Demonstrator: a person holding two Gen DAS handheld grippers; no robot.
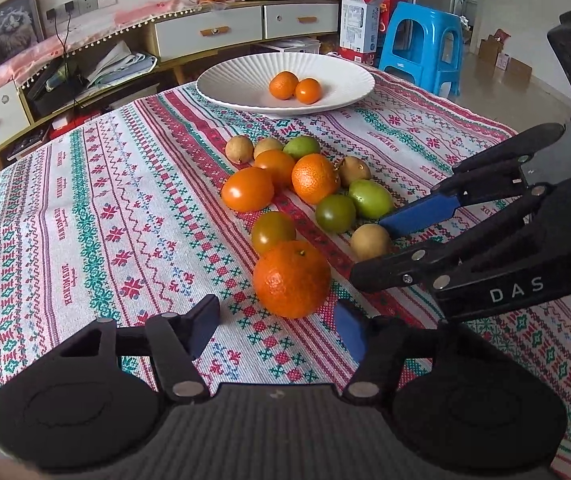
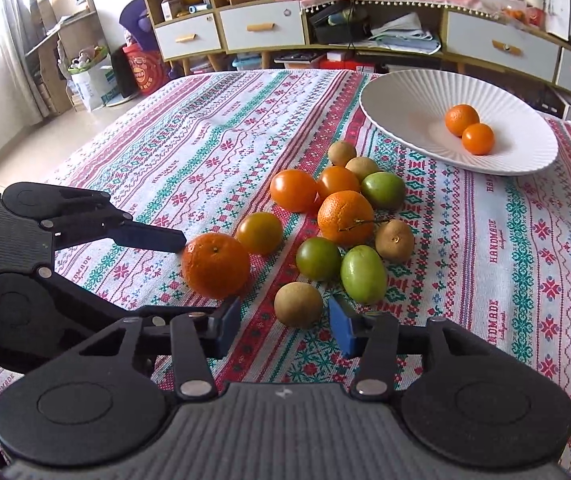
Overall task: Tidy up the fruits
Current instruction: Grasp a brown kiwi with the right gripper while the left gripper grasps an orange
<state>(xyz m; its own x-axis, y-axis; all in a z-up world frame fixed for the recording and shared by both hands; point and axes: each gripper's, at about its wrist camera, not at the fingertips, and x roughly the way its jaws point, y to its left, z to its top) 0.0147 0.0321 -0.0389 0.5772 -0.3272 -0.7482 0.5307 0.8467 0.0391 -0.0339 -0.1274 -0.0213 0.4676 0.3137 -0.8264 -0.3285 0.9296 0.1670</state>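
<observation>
straddling a mandarin [image 1: 291, 279], left gripper [image 1: 275, 326] unclosed.

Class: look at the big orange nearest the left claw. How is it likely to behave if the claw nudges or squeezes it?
The orange is round and sits loose on the flat cloth, so a nudge would probably roll it, perhaps into the green tomato behind. Its dimpled peel looks grippy rather than slick. It probably gives slightly under a squeeze without breaking.

Cloth on surface [image 1: 133, 216]: white with red/teal cross-stitch bands; ribbed white plate [image 1: 241, 70] with two orange mandarins [image 1: 294, 87]; loose pile [image 2: 337, 220] orange, green, tan-brown; black grippers, blue pads [image 2: 341, 326]; blue stool [image 1: 421, 48].
</observation>
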